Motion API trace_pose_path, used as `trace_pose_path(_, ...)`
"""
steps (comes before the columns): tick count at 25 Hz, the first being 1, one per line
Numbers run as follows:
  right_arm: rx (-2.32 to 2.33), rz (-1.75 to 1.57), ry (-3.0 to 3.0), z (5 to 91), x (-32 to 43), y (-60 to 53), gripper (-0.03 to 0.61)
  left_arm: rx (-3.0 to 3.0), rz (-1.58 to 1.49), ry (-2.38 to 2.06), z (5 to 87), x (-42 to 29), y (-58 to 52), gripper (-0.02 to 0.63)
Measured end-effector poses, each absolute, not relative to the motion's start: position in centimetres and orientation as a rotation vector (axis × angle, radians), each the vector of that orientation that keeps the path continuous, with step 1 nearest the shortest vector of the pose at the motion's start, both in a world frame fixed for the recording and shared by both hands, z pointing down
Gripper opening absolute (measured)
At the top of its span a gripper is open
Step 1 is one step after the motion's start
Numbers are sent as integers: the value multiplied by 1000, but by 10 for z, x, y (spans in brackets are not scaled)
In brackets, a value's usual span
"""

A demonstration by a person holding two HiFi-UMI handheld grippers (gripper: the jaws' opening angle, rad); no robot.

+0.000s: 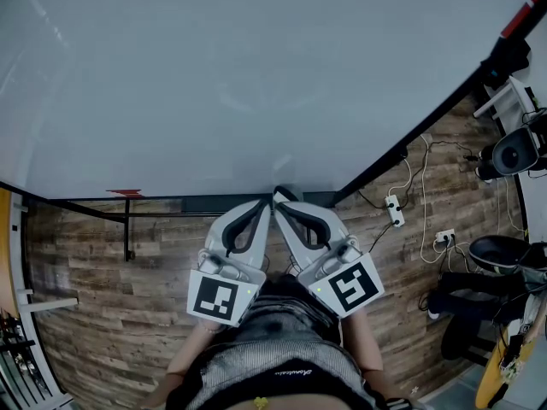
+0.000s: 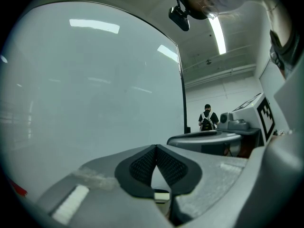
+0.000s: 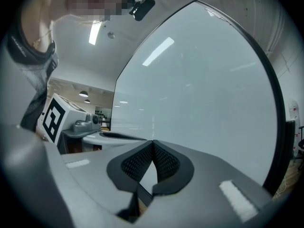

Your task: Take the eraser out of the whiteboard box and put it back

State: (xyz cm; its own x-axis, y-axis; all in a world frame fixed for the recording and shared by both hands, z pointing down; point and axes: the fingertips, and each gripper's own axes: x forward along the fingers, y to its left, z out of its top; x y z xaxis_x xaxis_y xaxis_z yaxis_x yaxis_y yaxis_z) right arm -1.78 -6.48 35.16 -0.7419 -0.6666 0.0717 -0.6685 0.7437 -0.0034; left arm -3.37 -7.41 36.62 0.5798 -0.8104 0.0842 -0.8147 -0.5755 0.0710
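A large whiteboard point(image 1: 239, 75) fills the upper head view, with a dark ledge point(image 1: 192, 202) along its lower edge. No eraser and no box shows in any view. My left gripper point(image 1: 267, 205) and right gripper point(image 1: 279, 198) point at that ledge side by side, tips almost touching each other. The left gripper point(image 2: 156, 147) is shut, its ribbed pads point(image 2: 142, 165) meeting at the tip with nothing between them. In its own view the right gripper point(image 3: 152, 142) is shut and empty too, close in front of the board point(image 3: 204, 94). Each gripper view shows the other gripper beside it.
A small red mark point(image 1: 126, 193) sits at the board's lower left edge. The black stand bar point(image 1: 128, 229) runs below it. On the wooden floor at the right lie a power strip point(image 1: 394, 210), white cables point(image 1: 427, 229) and dark gear point(image 1: 500, 250). A person point(image 2: 206, 118) stands far off.
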Motion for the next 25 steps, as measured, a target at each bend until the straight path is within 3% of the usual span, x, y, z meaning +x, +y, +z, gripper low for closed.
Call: trace_pose_path(25,1060,29,-2854,356,-21,-69,-1,2693,91,-1389,373,-33,-81,2)
